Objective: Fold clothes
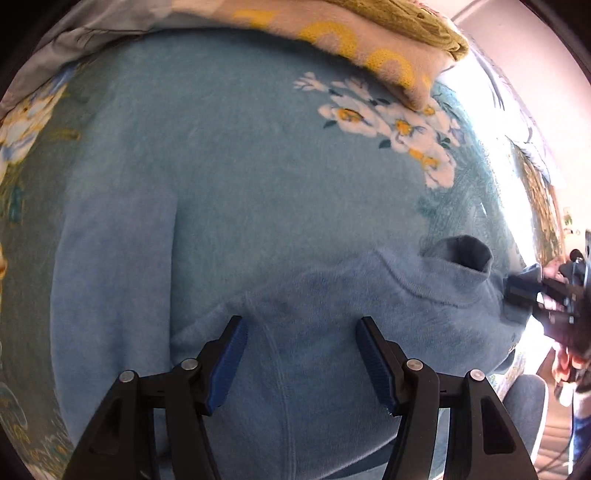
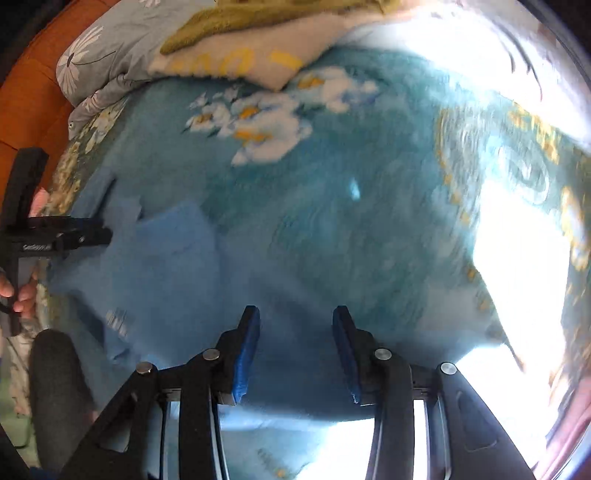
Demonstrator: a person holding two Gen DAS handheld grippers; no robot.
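A: Your left gripper (image 1: pixel 299 354) points steeply down over the light blue fleece garment (image 1: pixel 295 295), which lies spread on the bed's teal blanket with white and yellow flowers (image 1: pixel 369 118). Its jaws stand well apart and grip nothing; the fleece lies below them.

B: And your right gripper (image 2: pixel 295 347)?

A: Its blue pads (image 2: pixel 247 354) stand part open, nothing pinched between them, above the blurred blue cloth at the garment's edge. Whether the tips touch the cloth, you cannot tell.

B: Where does the neck lie?

A: In your left wrist view the garment's collar opening (image 1: pixel 465 254) sits to the right, close to the right gripper's tip and your hand (image 1: pixel 554 273). A sleeve (image 1: pixel 118 258) runs up the left side, flat on the blanket.

B: What lies at the far end of the bed?

A: A pale pillow with yellow print (image 1: pixel 369 48) under an olive green knitted cloth (image 1: pixel 413 22), and a grey daisy-print quilt (image 2: pixel 96 62) bunched against the orange headboard (image 2: pixel 33 96).
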